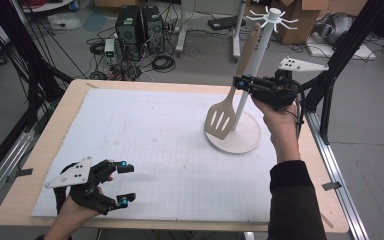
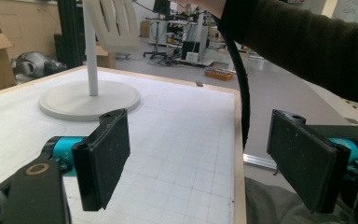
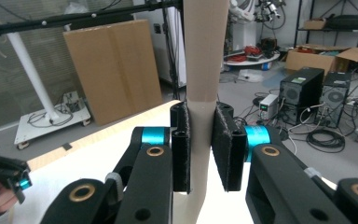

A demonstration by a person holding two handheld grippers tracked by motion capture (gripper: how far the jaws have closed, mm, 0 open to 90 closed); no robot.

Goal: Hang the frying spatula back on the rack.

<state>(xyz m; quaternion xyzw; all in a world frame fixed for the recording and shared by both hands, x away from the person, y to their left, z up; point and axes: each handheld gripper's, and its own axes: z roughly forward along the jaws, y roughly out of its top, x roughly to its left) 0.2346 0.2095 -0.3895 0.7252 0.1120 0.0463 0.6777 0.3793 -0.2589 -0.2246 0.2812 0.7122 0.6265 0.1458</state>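
**Spatula gripped by its handle beside the hook stand**

While the left gripper [image 1: 122, 183] is resting low at the near left corner of the table [image 1: 40, 150], its jaws are standing wide apart with nothing between them. From the left gripper view the two black pads [image 2: 105, 156] are framing only bare white mat [image 1: 145, 145] and its faint grid, with the mat's edge and the wooden table border running between them. A hand [image 1: 72, 210] is holding this gripper from below, and the grey plate on top is tilting toward the table's left side.

Farther across the mat, on the right, a sleeved forearm [image 1: 292, 200] is reaching up from the near edge, and its hand [image 1: 280, 117] is carrying the right gripper [image 1: 240, 82] well above the table. Those jaws are closing tightly on the wooden handle of the spatula [image 1: 222, 117]; the right gripper view is showing the pads [image 3: 182, 149] pressing the handle from both sides, with the handle rising straight up between them.

The spatula is hanging tilted, slotted blade down and handle up toward the far right. Its blade is hovering over the near left part of the stand's round base [image 1: 245, 140], though whether it is touching the base is hard to tell. Just behind it the stand's white pole [image 1: 257, 60] is rising upright to a ring of hooks [image 1: 274, 17] at the top, and the handle's upper end is lying near those hooks, beside the pole.
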